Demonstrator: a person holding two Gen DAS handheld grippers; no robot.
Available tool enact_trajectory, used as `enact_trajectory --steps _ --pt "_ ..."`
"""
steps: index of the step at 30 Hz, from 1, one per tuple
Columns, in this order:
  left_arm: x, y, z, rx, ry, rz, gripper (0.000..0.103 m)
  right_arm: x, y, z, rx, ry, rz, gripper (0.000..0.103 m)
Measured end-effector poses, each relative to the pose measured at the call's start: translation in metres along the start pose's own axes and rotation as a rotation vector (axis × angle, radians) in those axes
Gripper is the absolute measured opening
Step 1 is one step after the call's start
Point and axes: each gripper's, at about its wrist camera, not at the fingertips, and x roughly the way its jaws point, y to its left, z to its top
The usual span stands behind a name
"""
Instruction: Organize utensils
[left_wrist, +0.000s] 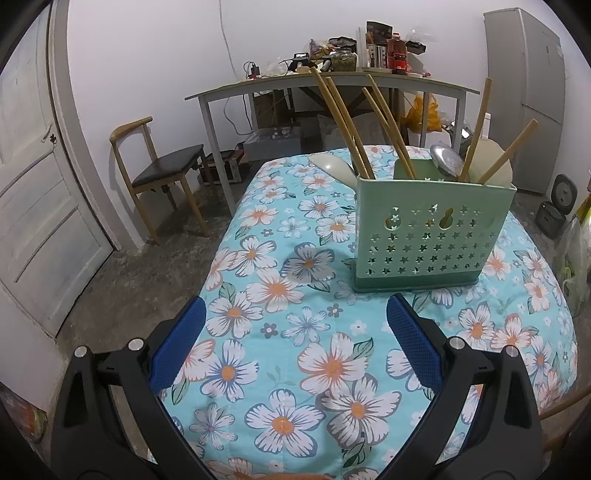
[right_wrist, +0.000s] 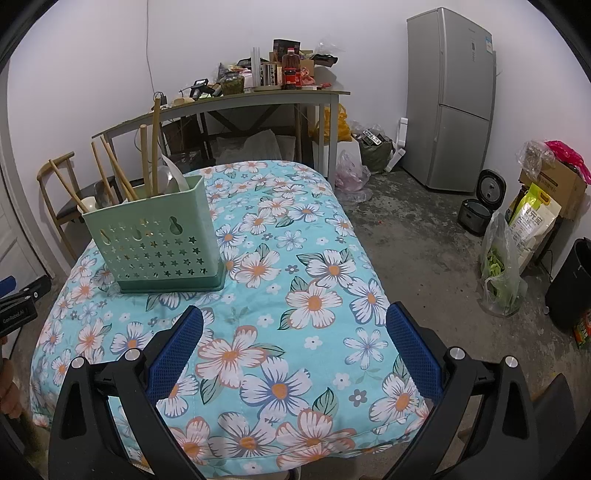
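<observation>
Standing beyond both spread claws (left_wrist: 295, 325) (right_wrist: 295, 328), utensil holder (left_wrist: 428, 229) (right_wrist: 155, 236) untouched.

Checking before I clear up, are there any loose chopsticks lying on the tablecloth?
No, the chopsticks all stand in the green holder; the tablecloth shows nothing loose.

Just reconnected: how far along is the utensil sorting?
Looks nearly done: chopsticks and spoons stand in the green holder. Left gripper and right gripper are open, holding nothing. No loose utensils show on the floral tablecloth.
</observation>
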Motion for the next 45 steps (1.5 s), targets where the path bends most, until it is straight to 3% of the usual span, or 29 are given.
enact_trajectory --steps 45 --pt "0.0023 0.0002 -0.0011 0.009 0.006 -0.003 0.095 -0.0013 0.0030 0.0039 -0.019 -0.013 0.015 0.096"
